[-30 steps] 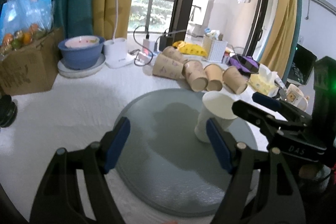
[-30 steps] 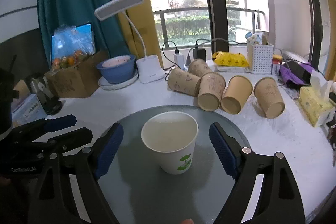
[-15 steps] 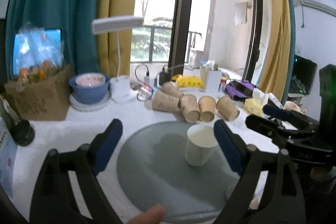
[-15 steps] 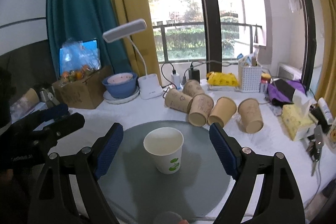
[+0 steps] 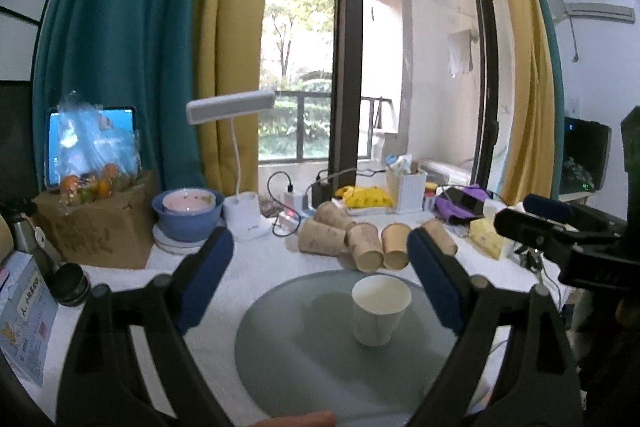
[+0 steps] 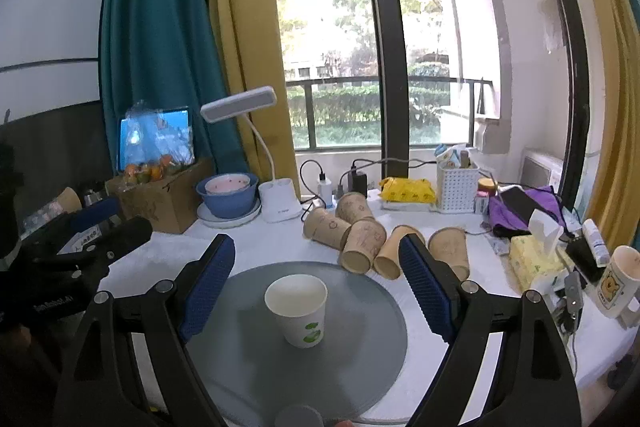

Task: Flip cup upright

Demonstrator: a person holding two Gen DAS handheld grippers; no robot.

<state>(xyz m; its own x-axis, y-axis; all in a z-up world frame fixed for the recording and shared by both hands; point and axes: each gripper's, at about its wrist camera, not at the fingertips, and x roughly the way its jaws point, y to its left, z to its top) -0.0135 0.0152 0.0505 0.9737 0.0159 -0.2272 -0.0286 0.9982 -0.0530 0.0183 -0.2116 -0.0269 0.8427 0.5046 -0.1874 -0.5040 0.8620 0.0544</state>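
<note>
A white paper cup (image 5: 379, 309) stands upright, mouth up, on a round grey disc (image 5: 304, 355) on the white table. In the right wrist view the cup (image 6: 298, 309) shows a green print and stands near the middle of the disc (image 6: 248, 355). My left gripper (image 5: 320, 279) is open and empty, raised above and short of the cup. My right gripper (image 6: 316, 281) is open and empty, also raised and back from the cup. Each gripper shows at the other view's edge.
Several brown paper cups (image 6: 362, 243) lie on their sides behind the disc. A white desk lamp (image 6: 280, 205), a blue bowl (image 6: 227, 195), a cardboard box (image 6: 160, 199), a white basket (image 6: 456, 191), tissues (image 6: 532, 259) and a mug (image 6: 614, 283) ring the table.
Both grippers have pulled back and up from the cup, which looks smaller and farther. The cup stays upright on the disc.
</note>
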